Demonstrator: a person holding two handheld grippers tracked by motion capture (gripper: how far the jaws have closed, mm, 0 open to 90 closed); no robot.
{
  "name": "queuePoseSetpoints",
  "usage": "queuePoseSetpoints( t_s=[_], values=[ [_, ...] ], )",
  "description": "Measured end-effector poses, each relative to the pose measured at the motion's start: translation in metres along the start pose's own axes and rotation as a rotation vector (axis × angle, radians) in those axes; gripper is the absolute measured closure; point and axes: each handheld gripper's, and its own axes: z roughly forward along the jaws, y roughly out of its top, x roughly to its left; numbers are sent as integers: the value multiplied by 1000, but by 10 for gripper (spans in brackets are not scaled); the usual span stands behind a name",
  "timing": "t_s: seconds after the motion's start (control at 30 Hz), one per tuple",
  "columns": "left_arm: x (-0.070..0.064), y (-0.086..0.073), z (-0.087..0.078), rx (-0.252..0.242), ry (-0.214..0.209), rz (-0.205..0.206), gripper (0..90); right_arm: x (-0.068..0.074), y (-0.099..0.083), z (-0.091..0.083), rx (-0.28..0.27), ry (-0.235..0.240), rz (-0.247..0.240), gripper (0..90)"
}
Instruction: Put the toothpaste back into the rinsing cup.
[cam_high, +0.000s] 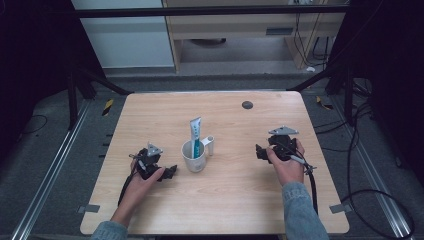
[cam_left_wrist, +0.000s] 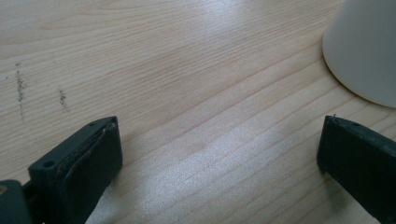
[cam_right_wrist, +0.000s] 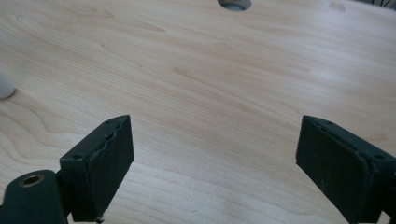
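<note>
The cup (cam_high: 193, 156) stands at mid-frame on the tabletop (cam_high: 240, 200), a toothpaste tube (cam_high: 195, 136) upright inside. The left tongs (cam_high: 167, 172), wide open and empty, lie just left of it, nearer than the right tongs (cam_high: 259, 151), equally open and empty.

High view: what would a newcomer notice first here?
A white cup stands at the middle of the wooden table, with a blue-and-white toothpaste tube upright in it. A small white cylinder stands just beside it. The left gripper and right gripper rest open on either side.
</note>
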Motion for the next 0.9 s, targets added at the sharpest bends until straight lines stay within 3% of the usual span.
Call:
queuePoseSetpoints(
  t_s=[0.27, 0.5, 0.77, 0.9],
  values=[
    [0, 0, 0, 1, 0, 1, 0, -7, -24, 25, 56, 5, 81, 125],
    [0, 0, 0, 1, 0, 1, 0, -13, -26, 35, 64, -4, 140, 113],
    [0, 0, 0, 1, -1, 1, 0, -16, -32, 44, 70, -15, 157, 105],
    [0, 0, 0, 1, -2, 2, 0, -16, -34, 49, 71, -33, 123, 116]
  ],
)
